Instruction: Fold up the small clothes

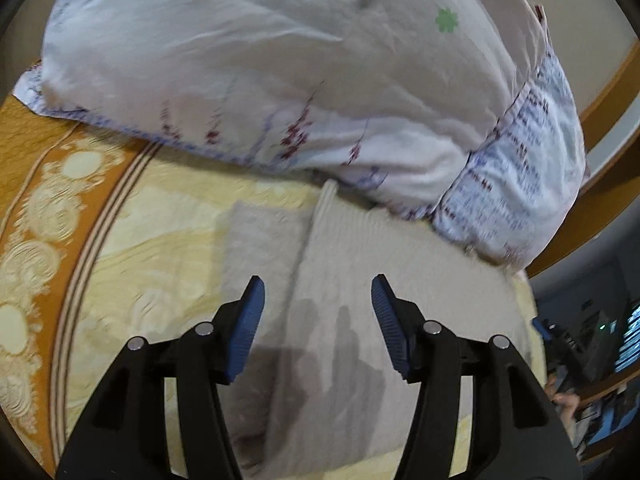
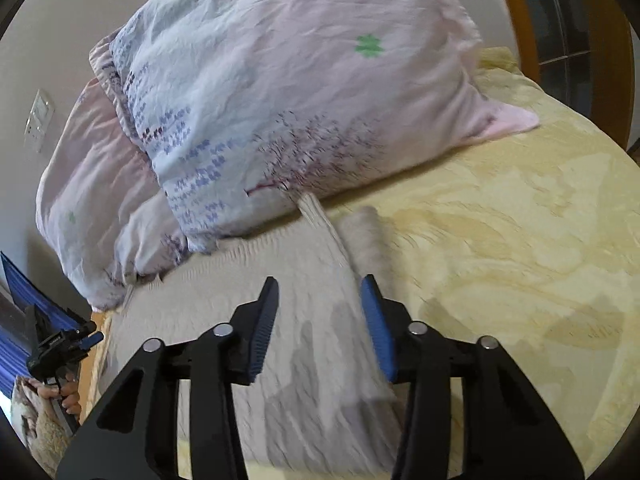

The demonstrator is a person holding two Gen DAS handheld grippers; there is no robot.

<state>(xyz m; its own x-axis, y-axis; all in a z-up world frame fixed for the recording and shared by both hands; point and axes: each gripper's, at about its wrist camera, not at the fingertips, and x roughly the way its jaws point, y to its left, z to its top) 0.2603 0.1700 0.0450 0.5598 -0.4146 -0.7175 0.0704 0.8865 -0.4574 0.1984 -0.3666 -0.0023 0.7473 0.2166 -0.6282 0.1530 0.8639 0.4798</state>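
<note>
Two grippers hang over a pale beige knitted garment (image 1: 360, 280) spread flat on the bed's yellow patterned bedspread (image 1: 160, 208). Nearest in the left wrist view, the left gripper (image 1: 318, 324) has its blue-padded jaws parted, nothing between them, the pads clear of the cloth below; its shadow falls on the garment. In the right wrist view the right gripper (image 2: 320, 324) likewise stands released above the garment (image 2: 224, 288), its jaws apart with only bare knit seen through the gap; whether the right-hand pad brushes the folded edge beside it I cannot tell, since the picture is blurred.

Relative to the garment, a doubled-over flap with a ribbed band (image 2: 320, 220) runs along its middle toward the far end. Just beyond the garment's far edge lies a large floral pillow (image 2: 300, 92), pinkish-white with a green flower mark, its lower edge touching or overlapping the ribbed band. Behind it and to the garment's left in the right wrist view sits a second pillow (image 2: 92, 168). Farther still, a wooden frame (image 2: 516, 12) rises beyond the bed.
</note>
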